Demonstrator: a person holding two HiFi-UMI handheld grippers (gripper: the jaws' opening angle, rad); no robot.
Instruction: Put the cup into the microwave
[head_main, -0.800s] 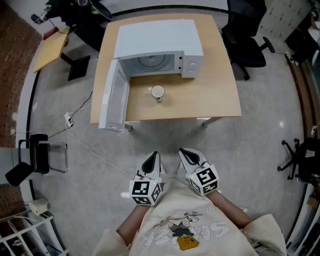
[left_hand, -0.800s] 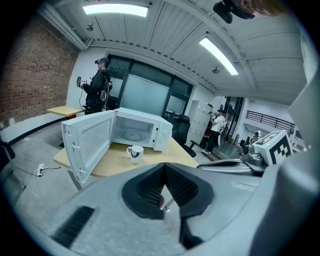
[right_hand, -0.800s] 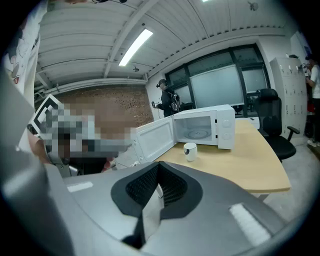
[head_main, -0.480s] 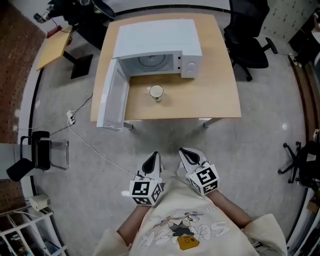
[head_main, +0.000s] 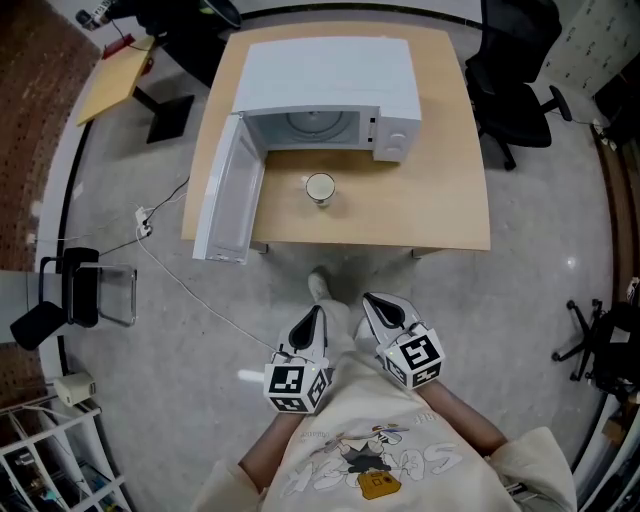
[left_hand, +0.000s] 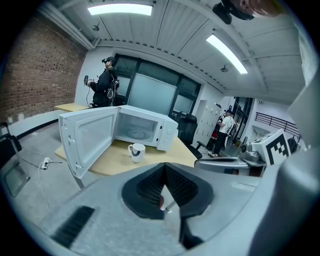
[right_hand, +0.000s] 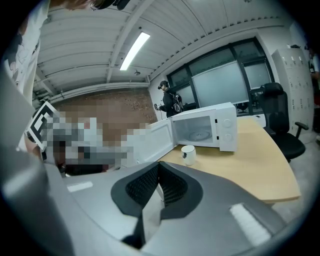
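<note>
A white cup (head_main: 320, 188) stands on the wooden table (head_main: 440, 200), just in front of the white microwave (head_main: 330, 85). The microwave's door (head_main: 228, 205) is swung wide open to the left and its chamber is empty. Both grippers are held close to the person's chest, well short of the table. My left gripper (head_main: 310, 318) is shut with nothing in it, and so is my right gripper (head_main: 378, 308). The left gripper view has the cup (left_hand: 136, 150) far beyond the closed jaws, and the right gripper view shows the cup (right_hand: 188, 154) far off as well.
A black office chair (head_main: 515, 70) stands right of the table. A smaller wooden table (head_main: 110, 85) is at the top left, and a cable (head_main: 190, 300) runs across the floor. A person (left_hand: 105, 85) stands behind the microwave. A shoe (head_main: 318, 285) shows near the table's front edge.
The table and microwave have shifted slightly lower and right in the head view, and a shoe has come into sight ahead of the grippers. Both grippers stay shut and close together.
</note>
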